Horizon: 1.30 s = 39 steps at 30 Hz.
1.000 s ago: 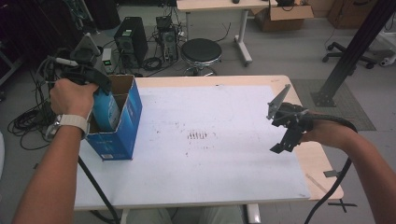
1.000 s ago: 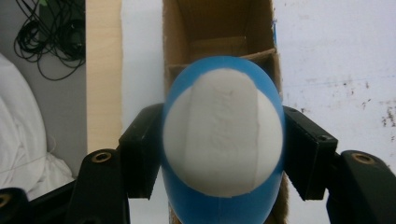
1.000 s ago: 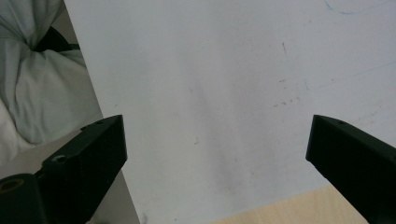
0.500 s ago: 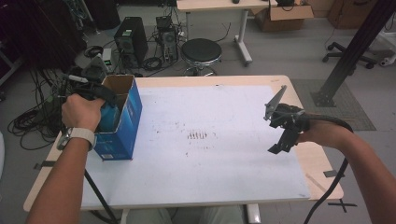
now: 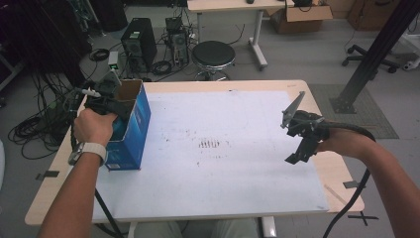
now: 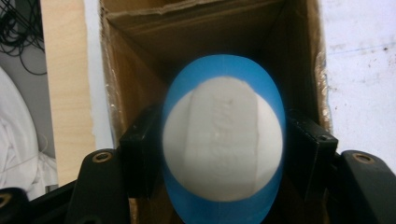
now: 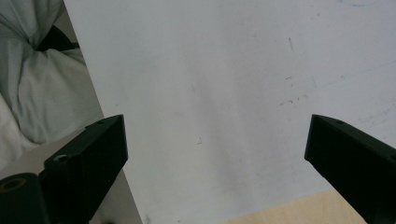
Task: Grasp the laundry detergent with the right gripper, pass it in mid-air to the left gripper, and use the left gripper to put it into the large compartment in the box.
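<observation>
My left gripper (image 6: 224,154) is shut on a blue oval container with a white end (image 6: 223,140); a black pad presses on each side. It hangs in the mouth of an open cardboard box (image 6: 140,79) with blue outer sides (image 5: 133,131), which stands at the left of the table. In the high view the left hand (image 5: 94,126) and its gripper (image 5: 106,101) sit over the box's near end. At the table's right my right gripper (image 5: 297,141) hovers open above the white sheet (image 7: 210,93), nothing between its jaws.
A white sheet (image 5: 223,148) covers most of the wooden table (image 5: 341,183). Beyond the far edge stand a black stool (image 5: 213,54) and computer towers (image 5: 136,42). Cables (image 5: 34,129) lie on the floor at left, and a black post (image 5: 376,49) rises at right.
The left hand has sunk with the blue container, from above the box down into its opening. The right hand has kept still.
</observation>
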Tool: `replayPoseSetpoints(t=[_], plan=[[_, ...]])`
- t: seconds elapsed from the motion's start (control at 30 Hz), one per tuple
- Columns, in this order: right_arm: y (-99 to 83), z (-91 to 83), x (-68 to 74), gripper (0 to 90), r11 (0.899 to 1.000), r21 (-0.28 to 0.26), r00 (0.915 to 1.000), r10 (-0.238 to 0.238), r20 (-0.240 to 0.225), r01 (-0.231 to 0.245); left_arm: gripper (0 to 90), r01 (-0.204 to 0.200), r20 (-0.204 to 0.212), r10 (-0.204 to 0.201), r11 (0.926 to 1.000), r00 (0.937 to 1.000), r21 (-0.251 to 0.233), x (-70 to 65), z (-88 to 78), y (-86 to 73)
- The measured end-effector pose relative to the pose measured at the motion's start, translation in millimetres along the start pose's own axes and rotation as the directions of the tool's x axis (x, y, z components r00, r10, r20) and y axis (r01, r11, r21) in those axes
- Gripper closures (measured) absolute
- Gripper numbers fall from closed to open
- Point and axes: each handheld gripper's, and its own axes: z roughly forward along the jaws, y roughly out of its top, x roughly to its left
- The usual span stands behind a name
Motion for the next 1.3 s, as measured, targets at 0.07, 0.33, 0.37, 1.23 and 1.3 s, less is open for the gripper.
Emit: replayPoseSetpoints(t=[0.07,0.33,0.37,1.23,1.3], plan=[[0.0,0.5,0.0,5.9,1.0,0.0,1.0,-0.001,-0.003,0.001,38.3,0.0,0.002,0.0,1.0,1.0,0.005,0.0,2.9,-0.7],[-0.1,-0.3,0.6,5.9,1.0,-0.002,1.0,0.003,0.0,-0.003,38.1,0.002,0.008,-0.002,1.0,1.0,0.002,1.8,4.8,-1.1],[0.0,-0.3,0.8,5.9,1.0,-0.002,1.0,0.0,0.0,0.0,38.0,0.006,0.009,-0.006,1.0,0.9999,-0.001,2.2,5.0,-1.3],[-0.6,-5.4,11.3,6.1,1.0,-0.003,0.9999,-0.01,0.008,0.01,22.8,0.009,0.029,-0.008,0.9982,0.9996,-0.059,10.7,-39.5,0.5],[-0.3,-6.6,12.4,6.1,1.0,0.0,0.9999,-0.003,0.01,0.003,19.7,0.005,0.04,-0.003,0.9988,0.9992,-0.049,10.2,-44.5,0.6]])
